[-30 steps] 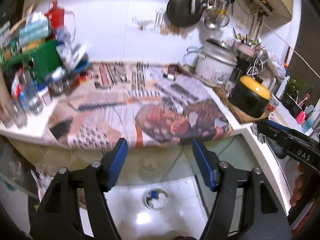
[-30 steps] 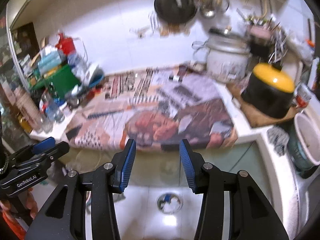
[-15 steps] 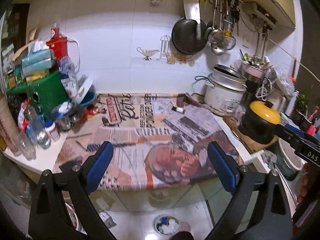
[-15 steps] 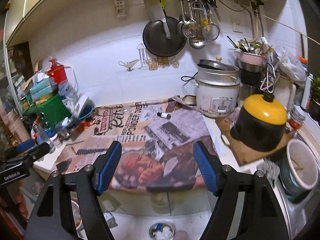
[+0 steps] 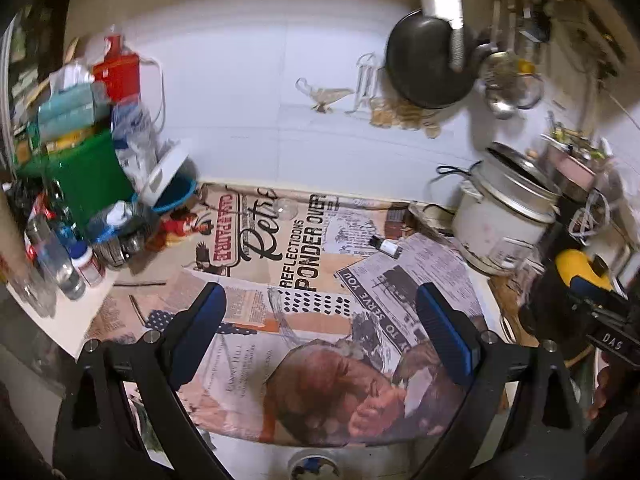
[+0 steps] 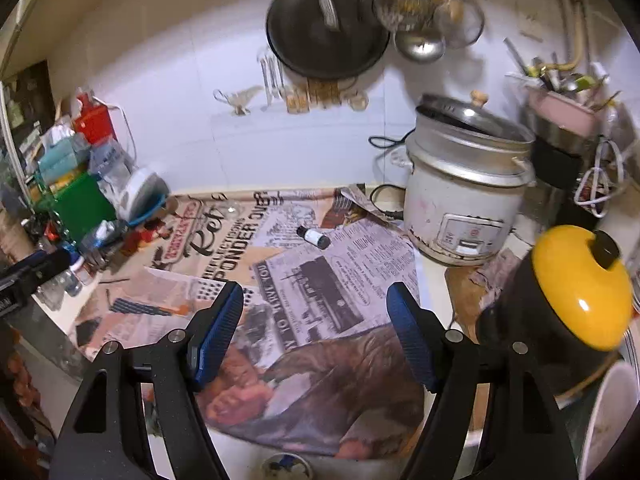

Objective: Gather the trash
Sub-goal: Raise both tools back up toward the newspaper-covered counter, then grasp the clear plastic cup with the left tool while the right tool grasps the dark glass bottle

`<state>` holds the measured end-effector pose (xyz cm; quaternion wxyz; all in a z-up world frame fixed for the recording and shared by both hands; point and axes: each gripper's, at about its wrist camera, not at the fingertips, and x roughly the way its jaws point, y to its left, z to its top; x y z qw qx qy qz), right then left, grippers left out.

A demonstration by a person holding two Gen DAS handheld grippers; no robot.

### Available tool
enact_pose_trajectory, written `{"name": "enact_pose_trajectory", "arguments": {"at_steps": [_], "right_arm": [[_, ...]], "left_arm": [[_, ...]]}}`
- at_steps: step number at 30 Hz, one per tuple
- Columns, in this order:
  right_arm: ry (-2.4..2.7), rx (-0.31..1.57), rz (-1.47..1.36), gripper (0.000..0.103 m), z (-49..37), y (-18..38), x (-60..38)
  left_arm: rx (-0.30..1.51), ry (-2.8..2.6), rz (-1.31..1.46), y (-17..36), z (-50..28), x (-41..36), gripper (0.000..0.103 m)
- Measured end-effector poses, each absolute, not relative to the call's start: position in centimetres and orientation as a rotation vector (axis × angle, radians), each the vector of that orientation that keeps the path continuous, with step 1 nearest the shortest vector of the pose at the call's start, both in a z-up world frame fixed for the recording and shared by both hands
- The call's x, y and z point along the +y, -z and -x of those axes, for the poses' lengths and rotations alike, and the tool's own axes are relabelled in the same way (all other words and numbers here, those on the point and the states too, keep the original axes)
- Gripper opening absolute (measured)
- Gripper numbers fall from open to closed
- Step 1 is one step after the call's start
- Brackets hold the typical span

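A small dark bottle with a white label (image 5: 385, 245) lies on its side on the printed cloth (image 5: 304, 280) that covers the counter; it also shows in the right wrist view (image 6: 313, 237). A clear glassy object (image 5: 285, 209) lies further back near the wall. My left gripper (image 5: 320, 320) is open and empty above the cloth's front half. My right gripper (image 6: 316, 316) is open and empty, also over the cloth, short of the bottle. A round bin with trash (image 5: 314, 465) sits on the floor below the counter edge.
A white rice cooker (image 6: 460, 196) and a black pot with yellow lid (image 6: 568, 300) stand at the right. Bottles, jars and a green basket (image 5: 84, 176) crowd the left. A black pan (image 6: 324, 28) and ladles hang on the wall.
Both grippers have risen from the floor bin and moved forward over the counter. Both have opened wider. The bottle is now closer in both views.
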<state>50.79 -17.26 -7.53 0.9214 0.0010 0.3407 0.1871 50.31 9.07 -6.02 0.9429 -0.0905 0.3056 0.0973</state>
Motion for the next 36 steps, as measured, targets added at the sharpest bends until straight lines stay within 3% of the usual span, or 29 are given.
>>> {"name": "enact_pose_trajectory", "arguments": {"at_steps": [15, 26, 33, 36], "right_arm": [[-0.454, 0.937, -0.017, 0.071, -65.6, 15.9, -12.4], [-0.427, 1.059, 0.067, 0.071, -77.7, 23.2, -4.3], [-0.391, 1.147, 0.134, 0.053, -81.6, 27.4, -2.9], [-0.411, 1.144, 0.134, 0.040, -80.8, 26.8, -3.2]], "left_arm": [[0.732, -0.265, 0.187, 10.1, -61.9, 15.9, 0.096], [0.919, -0.165, 0.212, 17.8, -73.8, 23.1, 0.096], [1.000, -0.128, 0.193, 23.0, -80.0, 25.6, 0.096], [1.006, -0.091, 0.195, 24.4, -82.7, 26.3, 0.096]]}}
